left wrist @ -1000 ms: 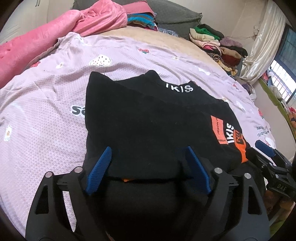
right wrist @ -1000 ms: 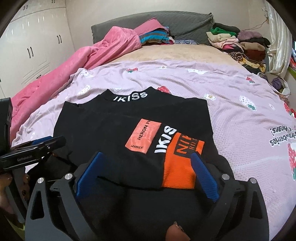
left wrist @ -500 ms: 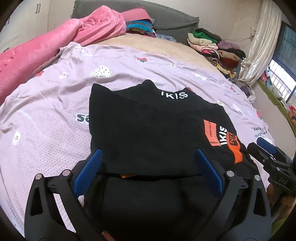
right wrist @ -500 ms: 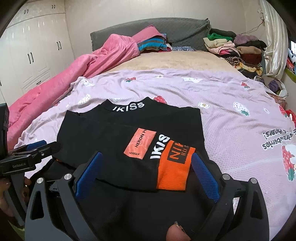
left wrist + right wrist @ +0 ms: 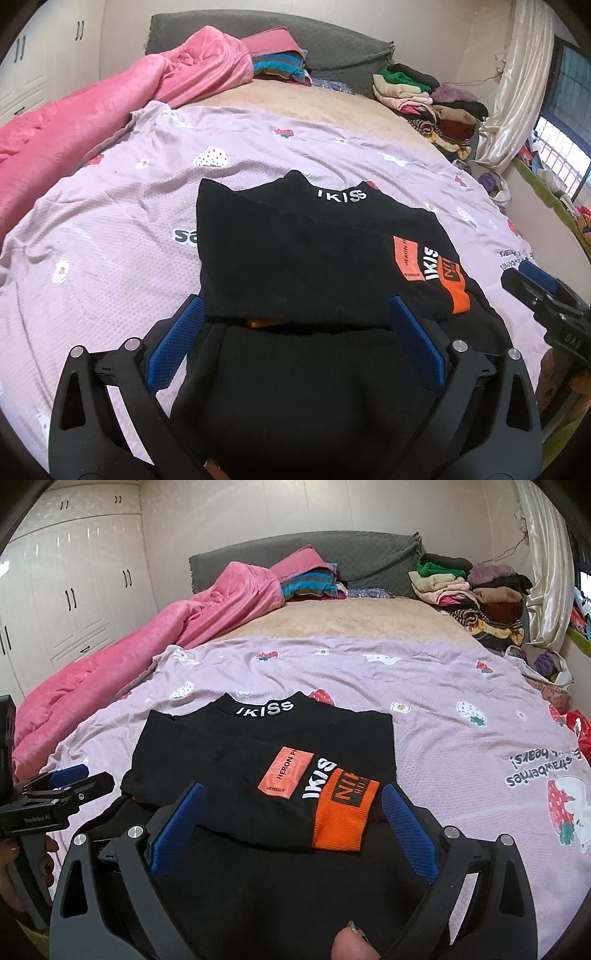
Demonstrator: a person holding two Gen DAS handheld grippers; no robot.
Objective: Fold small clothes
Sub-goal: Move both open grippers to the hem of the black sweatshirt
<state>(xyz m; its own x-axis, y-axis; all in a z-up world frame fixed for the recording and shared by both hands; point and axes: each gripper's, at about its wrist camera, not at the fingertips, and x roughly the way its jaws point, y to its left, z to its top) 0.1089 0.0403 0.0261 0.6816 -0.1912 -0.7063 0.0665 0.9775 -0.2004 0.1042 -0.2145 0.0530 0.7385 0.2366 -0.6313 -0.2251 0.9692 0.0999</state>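
A black top (image 5: pixel 236 760) lies folded on the near part of the bed, on a lilac sheet (image 5: pixel 443 686) printed with strawberries. Its collar, lettered in white, points toward the far end; an orange cuff (image 5: pixel 341 818) and an orange label (image 5: pixel 286 777) show on the sleeve folded across its right side. The near hem of the folded layer rests over more black cloth that runs down between the cameras.

The left gripper (image 5: pixel 295 317) hangs over the near left part of the top, its blue fingers (image 5: pixel 175 341) spread wide apart with nothing pinched between them. The right gripper (image 5: pixel 293 812) hangs over the near right part, its blue fingers (image 5: pixel 410 834) likewise wide apart and gripping nothing; a fingertip (image 5: pixel 352 943) shows at the bottom edge of that view.

Farther off, a pink blanket (image 5: pixel 147 653) is heaped along the left side, a grey headboard (image 5: pixel 362 561) stands at the far end, and a pile of clothes (image 5: pixel 472 590) sits at the far right. White wardrobes (image 5: pixel 74 590) line the left wall.
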